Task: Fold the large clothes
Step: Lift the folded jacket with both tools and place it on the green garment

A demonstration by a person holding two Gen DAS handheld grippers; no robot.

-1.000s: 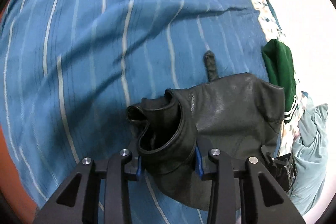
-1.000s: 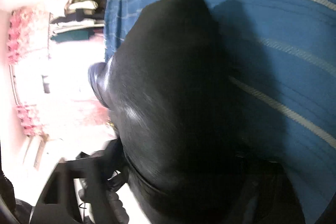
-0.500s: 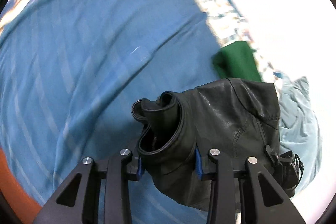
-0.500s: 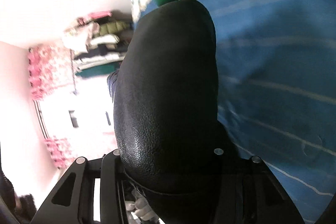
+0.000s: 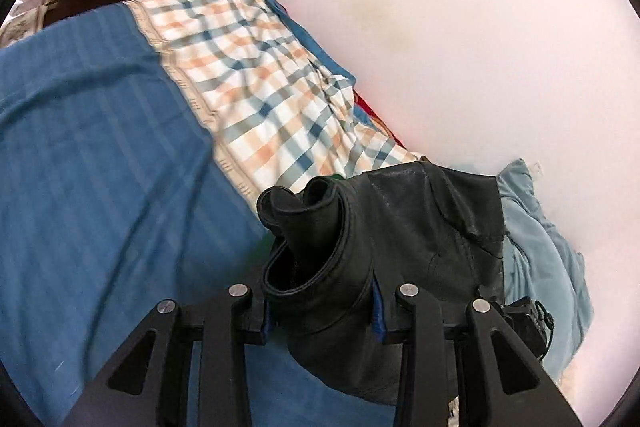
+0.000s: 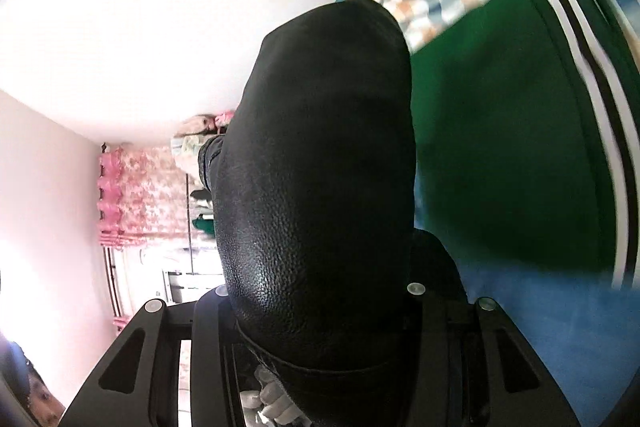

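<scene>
Both tongs hold the black leather jacket [image 5: 400, 247]. My left tongs [image 5: 322, 311] are clamped on a rolled, cuff-like edge of it; my right tongs [image 6: 316, 311] grip a rounded bulge of the same leather [image 6: 320, 167], which fills the middle of the right wrist view. The jacket hangs off the bed, above the blue bedsheet [image 5: 100, 167].

Change since a second ago: the left view has swung away from the striped part of the sheet and now takes in the checked cloth [image 5: 272, 87], the pale blue garment [image 5: 540, 247] and the white wall [image 5: 460, 27]. The green garment with white stripes [image 6: 520, 127], earlier only a sliver at the top of the right view, now fills that view's right side. Grip on the jacket unchanged in both tongs.
</scene>
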